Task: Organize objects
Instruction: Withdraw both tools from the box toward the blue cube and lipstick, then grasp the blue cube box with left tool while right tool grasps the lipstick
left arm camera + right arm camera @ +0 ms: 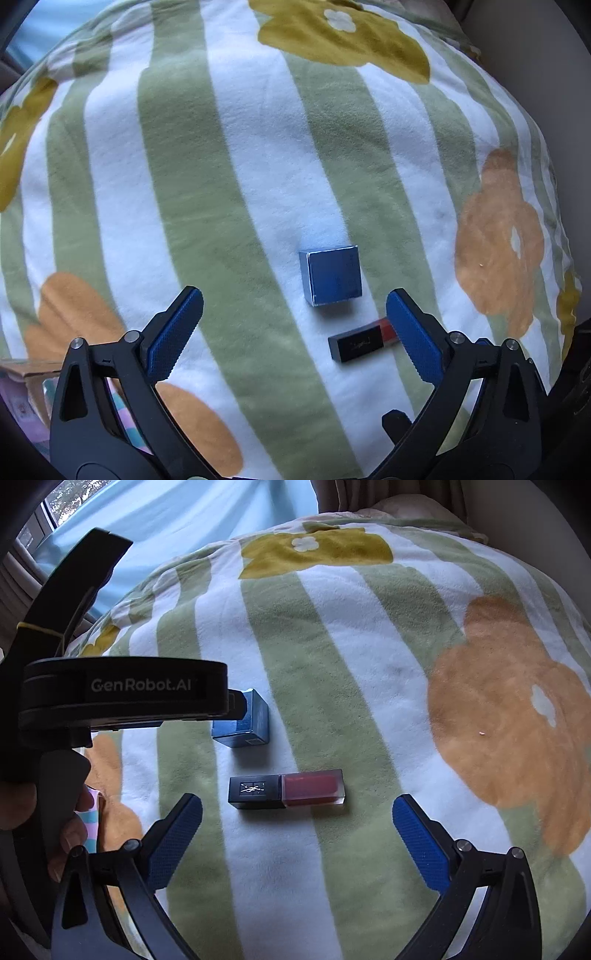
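A small blue box (332, 275) stands on a green-and-white striped blanket (184, 184) with flower prints. Beside it lies a lip gloss tube (360, 341) with a black cap and red body. My left gripper (294, 297) hovers open over both, the box just beyond its fingertips and the tube's red end hidden behind its right finger (413, 332). In the right wrist view my right gripper (297, 801) is open, with the lip gloss tube (288, 788) lying crosswise between its fingertips. The blue box (247, 720) sits behind it, partly covered by the left gripper's black housing (122, 694).
A hand (22, 805) grips the left tool's handle at the left edge. A light blue curtain (184, 517) and a window hang behind the blanket (369, 646). A cardboard edge (26, 371) and a pastel item show at the lower left.
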`<move>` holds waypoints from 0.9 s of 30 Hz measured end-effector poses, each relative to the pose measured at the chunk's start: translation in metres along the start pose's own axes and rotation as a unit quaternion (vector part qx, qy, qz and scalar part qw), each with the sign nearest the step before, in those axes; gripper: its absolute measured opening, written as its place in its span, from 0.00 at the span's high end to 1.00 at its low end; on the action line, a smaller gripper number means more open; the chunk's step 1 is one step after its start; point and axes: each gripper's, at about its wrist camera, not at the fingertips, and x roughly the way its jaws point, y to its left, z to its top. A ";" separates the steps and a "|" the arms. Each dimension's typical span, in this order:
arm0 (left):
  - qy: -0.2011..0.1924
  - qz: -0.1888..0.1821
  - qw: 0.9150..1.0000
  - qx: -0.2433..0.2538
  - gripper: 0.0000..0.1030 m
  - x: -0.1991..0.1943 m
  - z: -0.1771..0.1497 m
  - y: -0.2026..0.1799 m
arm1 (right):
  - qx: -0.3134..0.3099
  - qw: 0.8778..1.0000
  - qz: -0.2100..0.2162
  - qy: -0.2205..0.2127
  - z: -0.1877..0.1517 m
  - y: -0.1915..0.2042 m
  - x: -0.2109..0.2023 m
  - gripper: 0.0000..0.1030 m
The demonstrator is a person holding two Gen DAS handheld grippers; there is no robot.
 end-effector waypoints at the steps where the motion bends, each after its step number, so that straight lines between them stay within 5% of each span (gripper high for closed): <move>1: 0.003 -0.001 1.000 0.003 0.08 0.007 0.002 -0.001 | -0.001 1.000 -0.001 0.001 0.000 0.000 0.004 0.00; 7: 0.014 -0.007 1.000 0.018 0.22 0.036 0.006 -0.009 | -0.018 1.000 -0.009 -0.002 -0.001 0.004 0.019 0.01; 14: 0.024 -0.032 0.998 0.046 0.44 0.049 0.001 -0.017 | -0.032 0.999 -0.003 0.004 -0.003 0.014 0.028 0.24; 17: 0.021 -0.044 0.997 0.052 0.58 0.049 0.001 -0.019 | -0.036 0.999 -0.009 0.002 -0.004 0.016 0.028 0.24; 27: 0.013 -0.050 0.997 0.056 0.61 0.047 0.000 -0.017 | -0.030 1.000 -0.006 -0.006 -0.008 0.011 0.013 0.24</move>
